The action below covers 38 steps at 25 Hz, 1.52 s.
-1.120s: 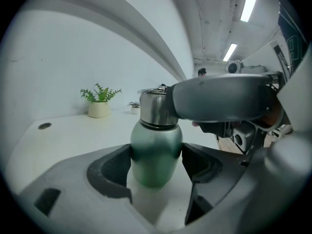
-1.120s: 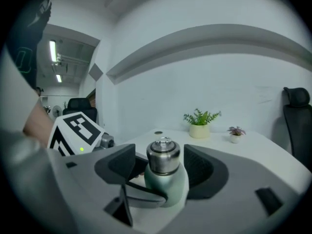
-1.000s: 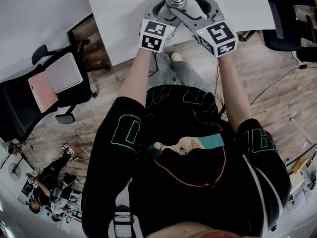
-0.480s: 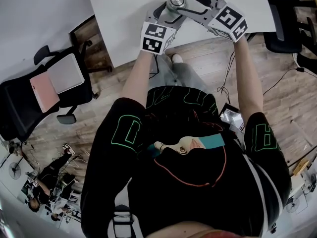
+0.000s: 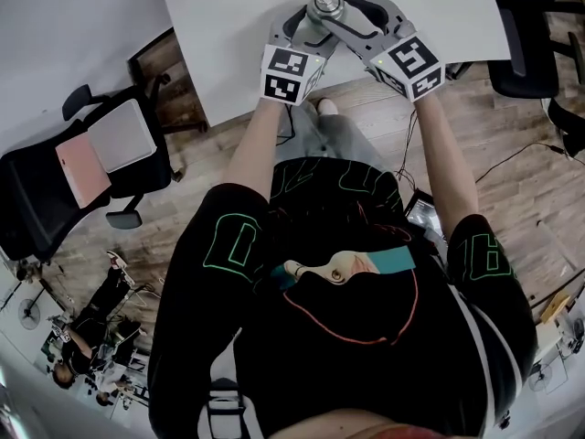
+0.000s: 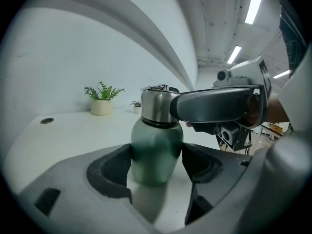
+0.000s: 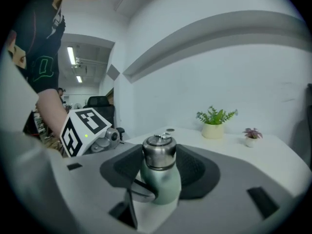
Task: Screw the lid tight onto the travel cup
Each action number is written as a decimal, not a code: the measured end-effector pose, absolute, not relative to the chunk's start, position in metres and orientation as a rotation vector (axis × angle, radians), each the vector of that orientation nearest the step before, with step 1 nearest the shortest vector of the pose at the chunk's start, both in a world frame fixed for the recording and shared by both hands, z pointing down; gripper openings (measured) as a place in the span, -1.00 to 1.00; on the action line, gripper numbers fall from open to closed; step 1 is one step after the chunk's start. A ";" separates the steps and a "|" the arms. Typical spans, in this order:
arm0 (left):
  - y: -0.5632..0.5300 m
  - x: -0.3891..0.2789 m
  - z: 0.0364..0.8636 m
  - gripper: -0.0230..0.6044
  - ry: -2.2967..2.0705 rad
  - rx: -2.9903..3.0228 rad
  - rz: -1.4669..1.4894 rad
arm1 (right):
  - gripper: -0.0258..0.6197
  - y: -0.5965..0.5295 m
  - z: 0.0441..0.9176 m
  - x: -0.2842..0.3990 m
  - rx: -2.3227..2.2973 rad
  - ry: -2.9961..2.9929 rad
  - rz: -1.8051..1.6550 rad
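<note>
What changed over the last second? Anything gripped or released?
The right tool swung out to the right, then came back toward the person. Its jaws have just been closing around the lid, but it is unclear whether the pads press on it yet. Unchanged: the left tool clamped on the cup, which stands upright on the table.

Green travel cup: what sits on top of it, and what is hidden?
A rounded brushed-steel screw lid sits on the green metal travel cup. The lid covers the cup's mouth, so its inside cannot be seen.
</note>
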<state>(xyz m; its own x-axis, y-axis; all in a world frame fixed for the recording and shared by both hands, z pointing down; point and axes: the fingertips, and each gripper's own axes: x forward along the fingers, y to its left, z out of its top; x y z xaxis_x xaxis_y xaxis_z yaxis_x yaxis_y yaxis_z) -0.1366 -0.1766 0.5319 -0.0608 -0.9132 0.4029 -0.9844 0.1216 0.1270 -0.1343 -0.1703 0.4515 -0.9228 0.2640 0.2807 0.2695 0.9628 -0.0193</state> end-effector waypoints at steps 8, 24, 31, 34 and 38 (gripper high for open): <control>-0.179 -0.135 0.531 0.15 -2.038 1.829 0.253 | -0.24 -0.172 0.451 -0.132 0.104 -2.913 0.061; -0.178 -0.135 0.533 0.15 -2.034 1.818 0.253 | -0.09 -0.169 0.458 -0.124 -0.187 -2.898 0.104; -0.177 -0.135 0.534 0.15 -2.028 1.820 0.256 | -0.09 -0.186 0.448 -0.124 -0.485 -2.827 -0.037; -0.177 -0.135 0.536 0.15 -2.025 1.821 0.259 | -0.11 -0.179 0.443 -0.128 -0.681 -2.779 -0.024; -0.178 -0.134 0.536 0.15 -2.017 1.827 0.266 | -0.18 -0.175 0.439 -0.135 -0.844 -2.728 0.038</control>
<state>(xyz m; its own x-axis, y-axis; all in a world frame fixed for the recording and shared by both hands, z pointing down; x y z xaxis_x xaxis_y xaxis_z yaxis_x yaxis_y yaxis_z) -0.1338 -0.1782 0.5363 -0.0622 -0.9067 0.4171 -0.9839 0.1258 0.1268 -0.1347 -0.1748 0.4388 -0.7881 0.5571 0.2618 0.5496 0.8284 -0.1080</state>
